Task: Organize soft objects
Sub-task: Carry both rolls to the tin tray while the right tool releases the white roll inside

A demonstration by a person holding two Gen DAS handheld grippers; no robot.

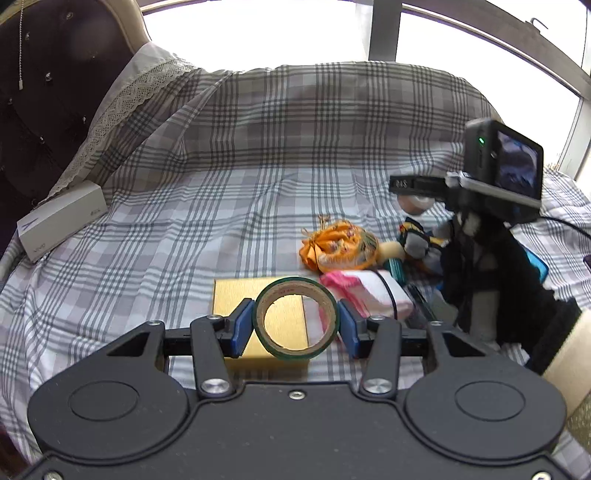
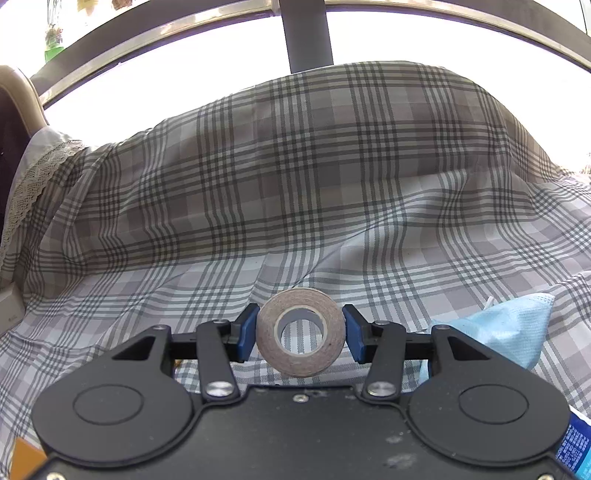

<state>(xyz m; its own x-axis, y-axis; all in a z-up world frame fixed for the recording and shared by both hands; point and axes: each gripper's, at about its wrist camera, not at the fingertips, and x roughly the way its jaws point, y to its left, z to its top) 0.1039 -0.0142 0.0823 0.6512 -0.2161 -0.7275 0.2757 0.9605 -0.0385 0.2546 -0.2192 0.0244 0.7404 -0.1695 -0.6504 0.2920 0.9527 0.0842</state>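
Tape in both grips: left gripper [image 1: 295,320] clamps a green-edged tape roll [image 1: 296,318] above the gold box [image 1: 236,295]; right gripper [image 2: 300,329] pinches a brown tape roll [image 2: 301,332]. Soft orange pouch [image 1: 338,245] lies at one o'clock from the left gripper, face mask [image 2: 513,328] at three o'clock beside the right.

Grey plaid bedsheet [image 1: 229,192], white phone box [image 1: 61,219] by lace-trimmed pillow [image 1: 122,107], gold box [image 1: 236,295], window frame [image 2: 306,33]
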